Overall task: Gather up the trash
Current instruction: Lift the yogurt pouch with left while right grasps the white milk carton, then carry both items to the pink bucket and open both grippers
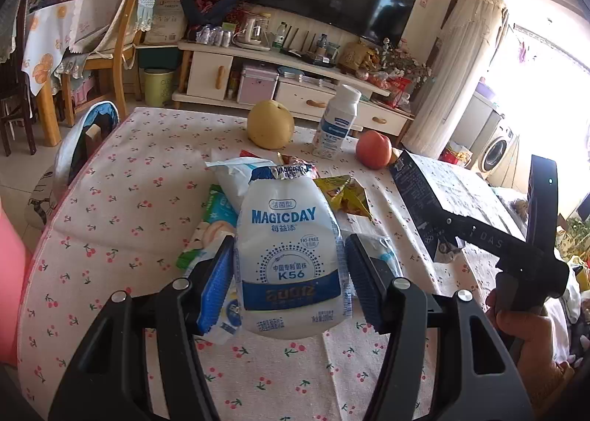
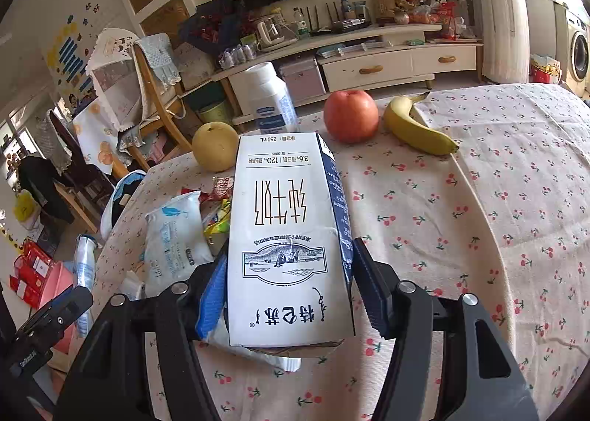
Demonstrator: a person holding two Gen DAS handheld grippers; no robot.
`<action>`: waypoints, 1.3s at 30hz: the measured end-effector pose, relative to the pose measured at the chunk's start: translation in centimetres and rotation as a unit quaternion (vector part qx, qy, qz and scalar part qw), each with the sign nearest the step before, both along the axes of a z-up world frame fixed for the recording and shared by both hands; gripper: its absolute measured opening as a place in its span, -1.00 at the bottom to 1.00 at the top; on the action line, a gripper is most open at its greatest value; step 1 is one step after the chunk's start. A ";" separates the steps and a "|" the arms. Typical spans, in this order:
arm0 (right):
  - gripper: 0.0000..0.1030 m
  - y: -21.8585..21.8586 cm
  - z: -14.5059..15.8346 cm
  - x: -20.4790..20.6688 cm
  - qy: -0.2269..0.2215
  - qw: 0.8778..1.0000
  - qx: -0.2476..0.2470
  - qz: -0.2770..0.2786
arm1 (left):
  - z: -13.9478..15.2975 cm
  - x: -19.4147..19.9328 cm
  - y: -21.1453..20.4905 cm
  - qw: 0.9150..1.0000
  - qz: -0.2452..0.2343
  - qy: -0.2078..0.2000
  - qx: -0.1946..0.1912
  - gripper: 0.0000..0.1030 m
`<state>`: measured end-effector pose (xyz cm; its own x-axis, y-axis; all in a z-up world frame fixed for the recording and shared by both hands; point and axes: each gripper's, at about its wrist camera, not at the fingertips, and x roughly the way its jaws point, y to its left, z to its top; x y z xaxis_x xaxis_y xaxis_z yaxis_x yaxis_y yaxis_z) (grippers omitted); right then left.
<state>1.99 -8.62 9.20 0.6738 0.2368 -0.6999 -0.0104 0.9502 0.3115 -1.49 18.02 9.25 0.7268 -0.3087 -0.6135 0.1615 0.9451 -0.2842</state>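
My left gripper (image 1: 289,255) is shut on a white MAGICDAY yogurt bottle (image 1: 287,236), its blue pads pressed against both sides; the foil top points away from me, above the table. My right gripper (image 2: 289,255) is shut on a white and navy milk carton (image 2: 287,229), held lengthwise with its printing upside down. The left wrist view shows that carton (image 1: 416,196) at the right, raised off the cloth by a hand. Loose wrappers lie under both: a white pouch (image 2: 173,236), a yellow wrapper (image 1: 343,194) and a green packet (image 1: 217,207).
The table wears a cherry-print cloth (image 2: 497,199). Along its far edge stand a pear (image 1: 270,124), a white capped bottle (image 1: 337,122), an apple (image 2: 351,115) and a banana (image 2: 416,126). A chair with a bag (image 1: 84,141) sits at the left edge, beside something pink (image 2: 59,284).
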 end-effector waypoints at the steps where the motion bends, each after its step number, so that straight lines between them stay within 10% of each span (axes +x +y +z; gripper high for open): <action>1: 0.22 0.6 0.0 -0.1 0.001 1.000 0.005 0.005 | 0.1 -0.1 0.7 1.000 0.006 -0.001 -0.002 0.18; 21: 0.22 18.4 3.0 -1.0 0.005 0.984 0.086 0.158 | 2.3 -0.9 15.7 0.981 0.186 0.004 -0.054 0.19; 39: 0.22 42.1 4.4 -0.7 0.018 0.936 0.104 0.336 | 1.7 -4.6 33.2 0.902 0.419 0.028 -0.097 0.19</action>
<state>1.26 33.49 13.59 0.3005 0.7321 -0.6113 -0.5703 0.6516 0.5001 -6.11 51.20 10.91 0.7250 0.2296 -0.6493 -0.6065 0.6595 -0.4440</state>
